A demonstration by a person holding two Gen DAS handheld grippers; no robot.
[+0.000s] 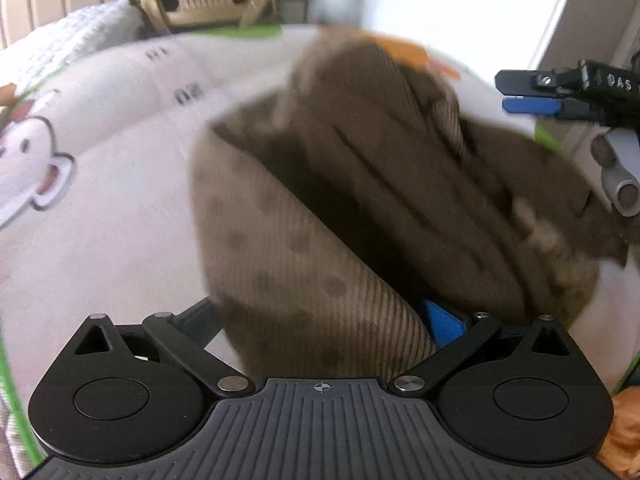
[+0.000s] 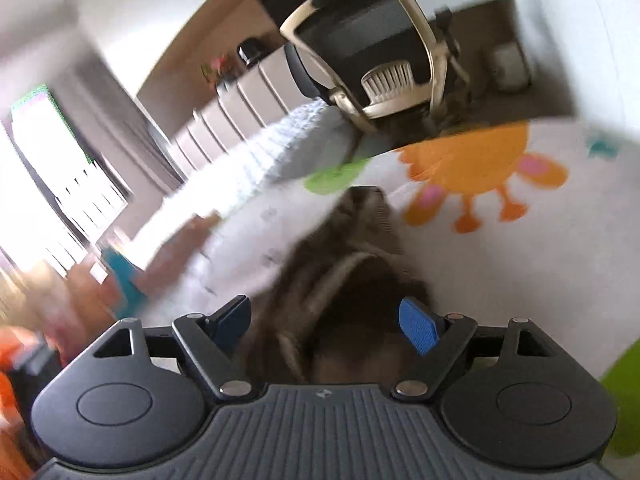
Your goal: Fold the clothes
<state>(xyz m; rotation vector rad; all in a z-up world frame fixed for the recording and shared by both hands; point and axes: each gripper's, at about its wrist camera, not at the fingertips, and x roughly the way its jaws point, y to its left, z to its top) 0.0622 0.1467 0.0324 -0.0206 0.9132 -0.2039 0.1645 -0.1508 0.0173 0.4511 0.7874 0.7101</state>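
Note:
A brown ribbed garment with dark dots [image 1: 360, 208] lies bunched on a white cartoon-print sheet [image 1: 120, 184]. My left gripper [image 1: 332, 320] has the cloth draped between its fingers; one blue pad [image 1: 442, 320] shows, the other is hidden under the fabric. In the left wrist view my right gripper [image 1: 524, 92] shows at the right edge, its black and blue fingers close together. In the right wrist view the right gripper [image 2: 326, 320] stands open, with the brown garment [image 2: 344, 280] lying between its blue pads [image 2: 418, 330].
An office chair [image 2: 380, 48] stands beyond the bed's far edge. A white knitted blanket [image 2: 280, 148] lies at the far left of the sheet [image 2: 500, 260]. Orange cloth [image 1: 624, 432] sits at the lower right. A window [image 2: 40, 200] is bright at left.

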